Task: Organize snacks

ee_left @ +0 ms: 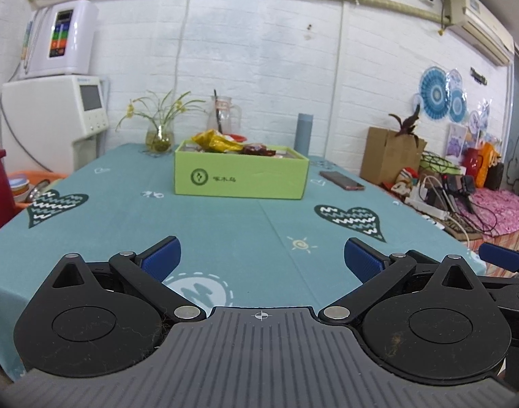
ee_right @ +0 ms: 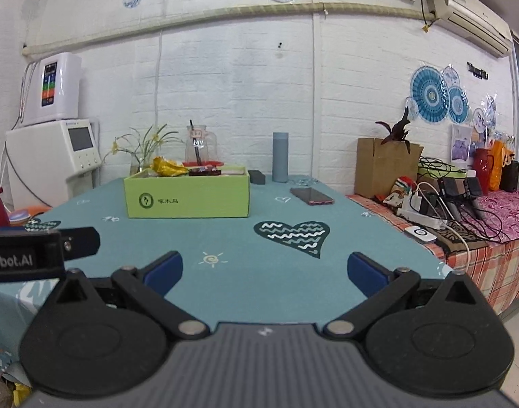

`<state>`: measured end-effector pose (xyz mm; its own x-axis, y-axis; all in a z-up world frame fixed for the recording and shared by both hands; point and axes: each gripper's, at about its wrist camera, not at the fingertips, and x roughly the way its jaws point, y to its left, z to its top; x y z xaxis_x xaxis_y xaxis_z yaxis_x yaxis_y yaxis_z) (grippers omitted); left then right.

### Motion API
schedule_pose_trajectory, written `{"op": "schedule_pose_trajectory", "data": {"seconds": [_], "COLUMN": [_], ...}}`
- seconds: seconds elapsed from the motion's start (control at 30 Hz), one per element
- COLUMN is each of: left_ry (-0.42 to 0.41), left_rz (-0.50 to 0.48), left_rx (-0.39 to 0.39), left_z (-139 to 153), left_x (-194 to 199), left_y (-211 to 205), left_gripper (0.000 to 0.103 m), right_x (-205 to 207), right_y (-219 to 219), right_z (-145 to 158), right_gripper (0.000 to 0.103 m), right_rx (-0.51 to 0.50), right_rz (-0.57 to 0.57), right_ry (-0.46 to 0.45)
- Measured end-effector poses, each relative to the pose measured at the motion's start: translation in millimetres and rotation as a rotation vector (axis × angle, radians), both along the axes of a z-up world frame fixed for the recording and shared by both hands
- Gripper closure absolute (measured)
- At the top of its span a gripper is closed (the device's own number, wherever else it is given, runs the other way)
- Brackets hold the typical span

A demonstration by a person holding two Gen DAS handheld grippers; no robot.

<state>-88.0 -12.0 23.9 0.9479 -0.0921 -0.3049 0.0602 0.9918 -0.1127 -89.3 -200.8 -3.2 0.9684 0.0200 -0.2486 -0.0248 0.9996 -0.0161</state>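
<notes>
Both grippers, left and right, hover spread and empty. Snack packets fill a green box. They look light and crinkly; pinch gently at an edge.

1. The worktop is covered in teal cloth printed with dark hearts bearing white zigzags.
2. The box is coloured lime green, marked with a dark green round logo.
3. A yellow wrapper is seen inside.
4. Blue pads are carried on black gripper arms.
</notes>
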Motion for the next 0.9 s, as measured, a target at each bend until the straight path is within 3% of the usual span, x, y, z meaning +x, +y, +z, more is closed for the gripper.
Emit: {"op": "schedule_pose_trajectory", "data": {"seconds": [0.27,0.47,0.9], "left_ry": [0.043,0.069,0.089], "left_rz": [0.001,-0.014,0.02], "left_rx": [0.02,0.022,0.081], "left_z": [-8,-20,-27], "left_x": [2,-7,-2], "left_y": [-13,-16,-23], "left_gripper": [0.011,0.011,0.011], "right_x": [-11,-32,-28], "right_y": [-25,-40,-49], "right_z": [-12,-16,-22], "right_gripper": [0.001,0.0,0.0], "right_rx": [0.017,0.057,0.094], "right_rz": [-0.005,-0.018,-0.005], "right_ry": [0.041,-0.002,0.031]}}
